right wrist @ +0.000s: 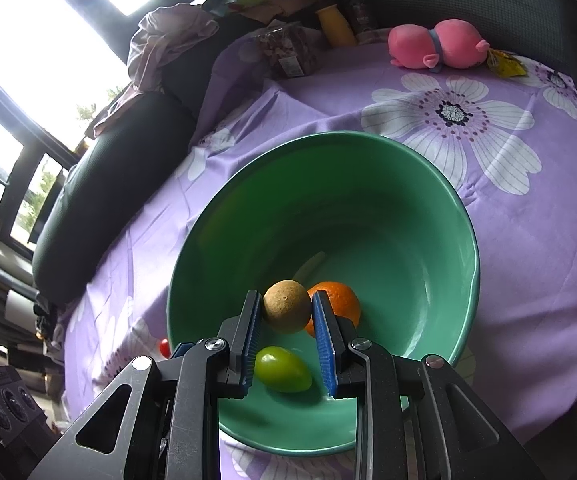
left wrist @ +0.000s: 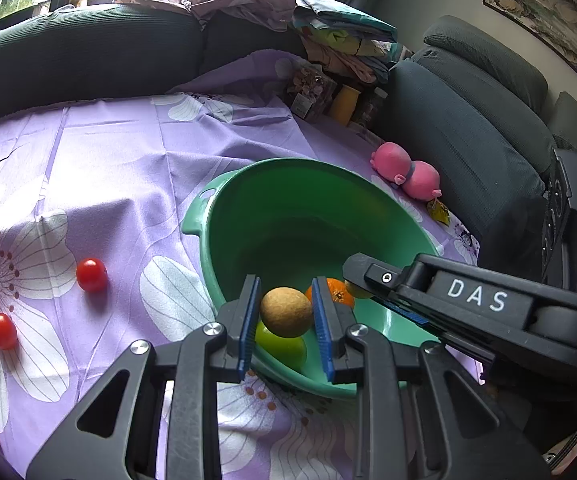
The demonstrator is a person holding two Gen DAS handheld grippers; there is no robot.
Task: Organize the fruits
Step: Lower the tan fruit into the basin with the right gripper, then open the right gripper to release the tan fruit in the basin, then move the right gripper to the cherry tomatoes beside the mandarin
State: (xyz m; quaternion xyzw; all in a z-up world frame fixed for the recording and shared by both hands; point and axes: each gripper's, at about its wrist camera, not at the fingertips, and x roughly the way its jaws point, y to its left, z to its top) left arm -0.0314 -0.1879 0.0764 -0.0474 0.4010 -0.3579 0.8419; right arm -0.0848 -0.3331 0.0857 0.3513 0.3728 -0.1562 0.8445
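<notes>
My left claw (left wrist: 286, 300) is closed on a brown ball (left wrist: 286, 314). The ball is round, dull and a bit rough. It hangs just over the near edge of the green bowl (left wrist: 280, 162). My right claw (right wrist: 286, 306) is closed on a second brown ball (right wrist: 287, 314), which has tiny dots and one small dimple. It hangs over the inside of the bowl. Down in the bowl lie a shiny orange (right wrist: 340, 300) and a smooth green fruit (right wrist: 282, 368). Three red tomatoes (left wrist: 91, 275) sit on the purple cloth (left wrist: 128, 160), left of the bowl.
</notes>
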